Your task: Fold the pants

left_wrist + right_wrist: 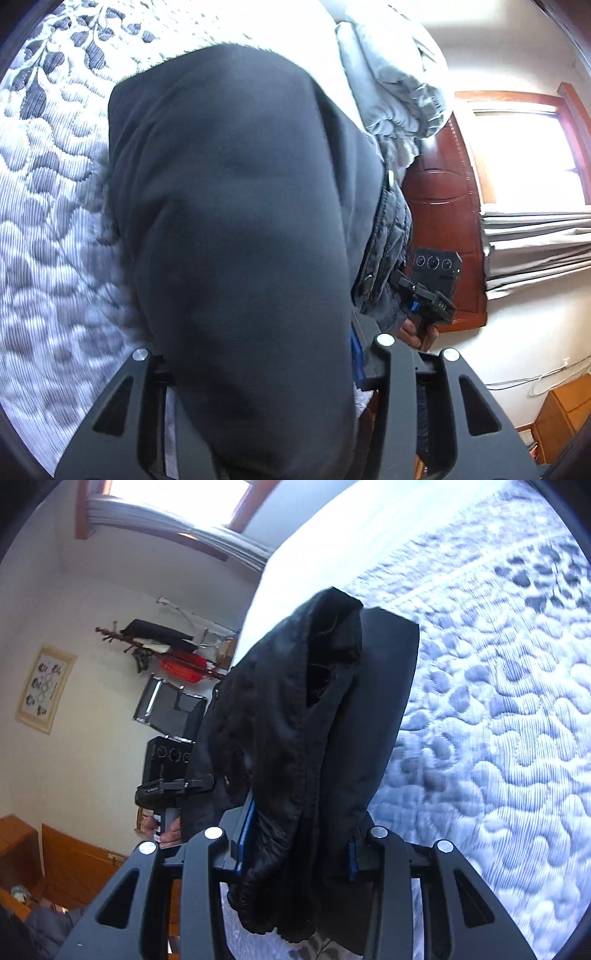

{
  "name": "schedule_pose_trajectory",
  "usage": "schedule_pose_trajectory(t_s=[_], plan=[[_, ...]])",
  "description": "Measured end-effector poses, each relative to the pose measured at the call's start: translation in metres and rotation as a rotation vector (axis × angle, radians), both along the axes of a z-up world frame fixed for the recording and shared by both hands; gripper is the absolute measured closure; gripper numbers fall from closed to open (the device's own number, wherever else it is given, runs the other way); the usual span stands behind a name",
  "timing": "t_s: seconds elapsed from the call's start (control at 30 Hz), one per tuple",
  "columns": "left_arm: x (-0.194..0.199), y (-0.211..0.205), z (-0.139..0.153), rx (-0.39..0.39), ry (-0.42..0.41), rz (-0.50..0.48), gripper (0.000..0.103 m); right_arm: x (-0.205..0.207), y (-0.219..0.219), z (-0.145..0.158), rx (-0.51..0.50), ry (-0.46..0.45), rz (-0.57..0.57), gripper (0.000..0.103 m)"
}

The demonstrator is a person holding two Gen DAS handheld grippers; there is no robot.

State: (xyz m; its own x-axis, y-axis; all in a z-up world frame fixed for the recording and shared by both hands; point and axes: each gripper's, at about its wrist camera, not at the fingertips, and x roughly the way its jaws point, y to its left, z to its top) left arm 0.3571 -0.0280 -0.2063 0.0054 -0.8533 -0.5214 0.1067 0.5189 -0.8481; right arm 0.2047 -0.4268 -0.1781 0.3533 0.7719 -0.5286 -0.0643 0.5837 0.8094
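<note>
I have the pants lifted off the quilted bed, filling the centre of both views. The right gripper is clenched on a bunched waistband edge. The left gripper has cloth draped between its jaws, but I cannot tell whether it is clamped. I judge the thick bunch may slip free or fold crooked. The poster at middle left is unreadable.

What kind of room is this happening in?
Most likely a bedroom: a quilted mattress fills the foreground, a wooden headboard stands beside it, and a curtained window lights the wall.
</note>
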Motion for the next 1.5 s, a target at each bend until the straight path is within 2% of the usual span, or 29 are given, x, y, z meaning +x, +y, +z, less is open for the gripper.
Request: schedule_pose_trajectory(t_s=[0.13, 0.27, 0.33, 0.43, 0.53, 0.73, 0.77, 0.83, 0.9, 0.97, 1.07, 1.13, 1.17, 1.27, 1.43, 1.5], plan=[[0.007, 0.003, -0.011, -0.012, 0.006, 0.009, 0.056, 0.003, -0.012, -0.021, 0.040, 0.036, -0.021, 0.061], [0.004, 0.003, -0.018, -0.006, -0.015, 0.015, 0.045, 0.004, -0.023, -0.038, 0.070, 0.076, -0.044, 0.044], [0.003, 0.009, -0.025, -0.012, -0.014, 0.042, 0.037, 0.001, -0.027, -0.043, 0.089, 0.082, -0.055, 0.041], [0.001, 0.015, -0.028, -0.020, -0.009, 0.063, 0.033, -0.004, -0.036, -0.051, 0.110, 0.092, -0.065, 0.035], [-0.004, 0.021, -0.026, -0.011, -0.015, 0.077, 0.027, -0.013, -0.046, -0.056, 0.124, 0.088, -0.066, 0.033], [-0.019, 0.036, -0.023, -0.001, -0.022, 0.096, 0.023, -0.035, -0.064, -0.059, 0.159, 0.077, -0.103, 0.033], [-0.022, 0.039, -0.022, 0.011, -0.028, 0.100, 0.023, -0.038, -0.067, -0.059, 0.160, 0.079, -0.110, 0.032], [-0.030, 0.045, -0.019, 0.034, -0.041, 0.111, 0.016, -0.046, -0.072, -0.057, 0.159, 0.077, -0.121, 0.032], [-0.039, 0.052, -0.012, 0.073, -0.065, 0.134, 0.015, -0.058, -0.078, -0.054, 0.145, 0.074, -0.131, 0.030], [-0.049, 0.057, -0.005, 0.129, -0.090, 0.157, 0.013, -0.066, -0.080, -0.050, 0.116, 0.076, -0.142, 0.026], [-0.065, 0.060, 0.010, 0.271, -0.152, 0.192, 0.005, -0.085, -0.083, -0.043, 0.040, 0.088, -0.169, 0.021], [-0.080, 0.060, 0.024, 0.357, -0.203, 0.214, 0.003, -0.102, -0.081, -0.036, -0.016, 0.088, -0.197, 0.018], [-0.085, 0.059, 0.029, 0.375, -0.218, 0.220, 0.003, -0.109, -0.078, -0.029, -0.051, 0.081, -0.209, 0.013], [-0.104, 0.054, 0.048, 0.444, -0.258, 0.241, 0.003, -0.134, -0.067, -0.010, -0.147, 0.048, -0.258, 0.011], [-0.145, 0.035, 0.081, 0.638, -0.386, 0.223, 0.003, -0.172, -0.034, 0.029, -0.419, 0.007, -0.367, 0.010], [-0.161, 0.030, 0.090, 0.677, -0.418, 0.211, 0.003, -0.184, -0.019, 0.044, -0.503, -0.015, -0.391, 0.008]])
